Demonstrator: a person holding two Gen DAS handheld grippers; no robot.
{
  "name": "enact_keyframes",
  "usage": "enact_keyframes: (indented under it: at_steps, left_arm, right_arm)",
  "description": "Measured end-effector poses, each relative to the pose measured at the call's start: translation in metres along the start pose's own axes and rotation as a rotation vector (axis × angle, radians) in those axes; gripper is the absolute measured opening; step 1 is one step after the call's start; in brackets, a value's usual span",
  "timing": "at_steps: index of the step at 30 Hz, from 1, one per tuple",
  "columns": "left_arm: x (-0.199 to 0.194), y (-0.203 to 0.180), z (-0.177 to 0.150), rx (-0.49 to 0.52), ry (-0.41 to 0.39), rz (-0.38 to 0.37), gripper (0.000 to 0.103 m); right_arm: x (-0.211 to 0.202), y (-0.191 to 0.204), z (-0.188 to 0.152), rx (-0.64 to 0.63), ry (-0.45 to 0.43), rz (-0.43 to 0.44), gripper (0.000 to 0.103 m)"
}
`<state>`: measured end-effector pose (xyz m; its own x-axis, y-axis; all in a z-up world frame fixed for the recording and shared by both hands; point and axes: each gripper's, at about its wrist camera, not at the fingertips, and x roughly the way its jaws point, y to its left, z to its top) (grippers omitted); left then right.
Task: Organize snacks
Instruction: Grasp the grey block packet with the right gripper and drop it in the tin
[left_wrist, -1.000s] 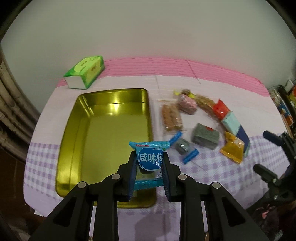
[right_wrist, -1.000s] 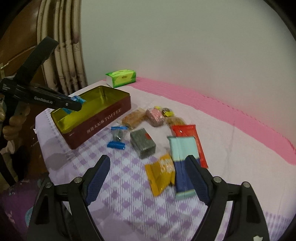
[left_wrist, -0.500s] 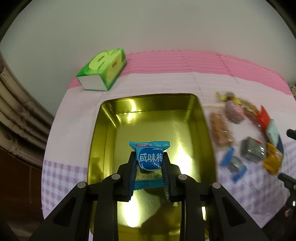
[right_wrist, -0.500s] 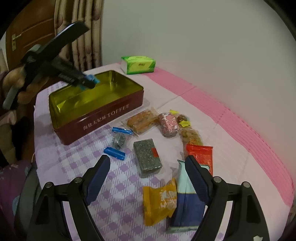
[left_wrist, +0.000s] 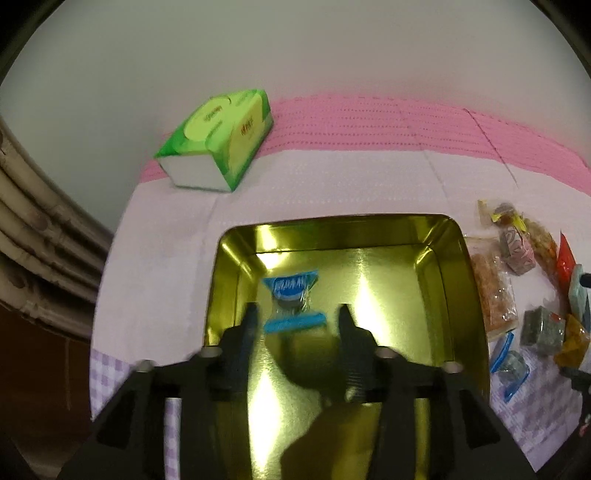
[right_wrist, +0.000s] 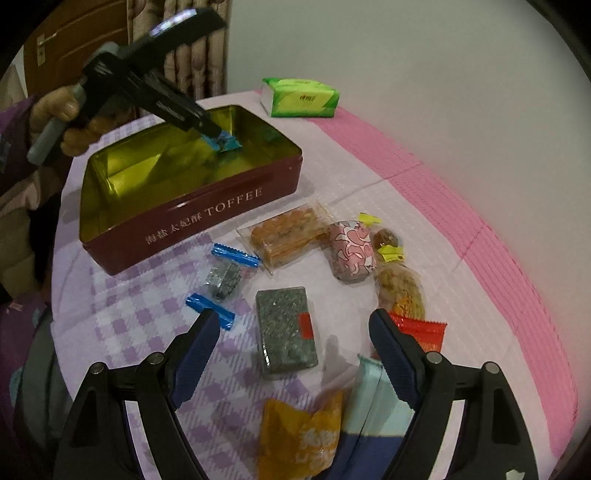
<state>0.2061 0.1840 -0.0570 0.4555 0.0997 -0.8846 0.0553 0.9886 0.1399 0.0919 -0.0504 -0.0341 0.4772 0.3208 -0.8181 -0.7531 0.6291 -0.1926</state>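
Note:
The jaws of my left gripper (left_wrist: 298, 314) are opening over the gold inside of the toffee tin (left_wrist: 332, 236). The blue snack packet (left_wrist: 291, 301) sits loose just past the fingertips, and neither pad presses on it. In the right wrist view this left gripper (right_wrist: 216, 134) reaches into the maroon tin (right_wrist: 207, 210), with the blue packet (right_wrist: 227, 142) at its tips. My right gripper (right_wrist: 293, 321) stands open above a grey-green bar (right_wrist: 286, 328), with nothing held.
Loose snacks lie right of the tin: a blue-ended candy (right_wrist: 225, 277), orange biscuits (right_wrist: 288, 236), a pink wrapped sweet (right_wrist: 351, 251), a red packet (right_wrist: 421, 332), an orange packet (right_wrist: 303, 435) and a teal packet (right_wrist: 373, 406). A green tissue pack (right_wrist: 299, 98) sits by the wall. A hand (right_wrist: 55, 110) holds the left tool.
My left gripper moved further over the tin and its jaws parted, letting the blue packet go. My right gripper came lower and closer to the snacks, over the grey-green bar.

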Motion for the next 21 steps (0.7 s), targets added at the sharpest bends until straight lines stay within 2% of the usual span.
enact_keyframes:
  at_steps: [2, 4, 6, 9, 12, 13, 14, 17, 19, 21]
  left_arm:
    - [-0.013, 0.002, -0.004, -0.021, -0.019, -0.002, 0.058]
    - [-0.03, 0.003, -0.011, -0.054, -0.033, -0.038, 0.059]
    - [-0.049, 0.006, -0.02, -0.095, -0.042, -0.021, 0.066]
    - [-0.073, 0.007, -0.038, -0.129, -0.061, -0.031, 0.068]
    - [-0.094, 0.004, -0.058, -0.136, -0.071, -0.023, 0.069]
    - [-0.099, 0.004, -0.064, -0.149, -0.066, -0.03, 0.069]
    - [-0.104, 0.006, -0.071, -0.173, -0.055, -0.047, 0.069]
    - [-0.118, 0.009, -0.093, -0.246, -0.044, -0.064, 0.069]
    - [-0.125, 0.012, -0.111, -0.3, -0.05, -0.036, 0.069]
    - [-0.126, 0.016, -0.119, -0.32, -0.055, -0.009, 0.069]
  right_arm:
    - [0.008, 0.001, 0.004, -0.024, 0.024, 0.009, 0.081]
    - [0.015, 0.002, 0.007, -0.04, 0.044, 0.022, 0.081]
    - [0.024, 0.002, 0.008, -0.057, 0.07, 0.028, 0.081]
    - [0.033, 0.001, 0.007, -0.054, 0.102, 0.047, 0.073]
    - [0.043, -0.002, 0.006, -0.038, 0.136, 0.069, 0.051]
    - [0.046, -0.003, 0.005, -0.03, 0.153, 0.088, 0.038]
    - [0.049, -0.003, 0.004, -0.029, 0.164, 0.094, 0.034]
    - [0.051, -0.004, 0.002, -0.009, 0.176, 0.097, 0.033]
    - [0.047, -0.003, 0.002, 0.012, 0.177, 0.076, 0.033]
    - [0.033, -0.007, 0.003, 0.067, 0.14, 0.091, 0.032]
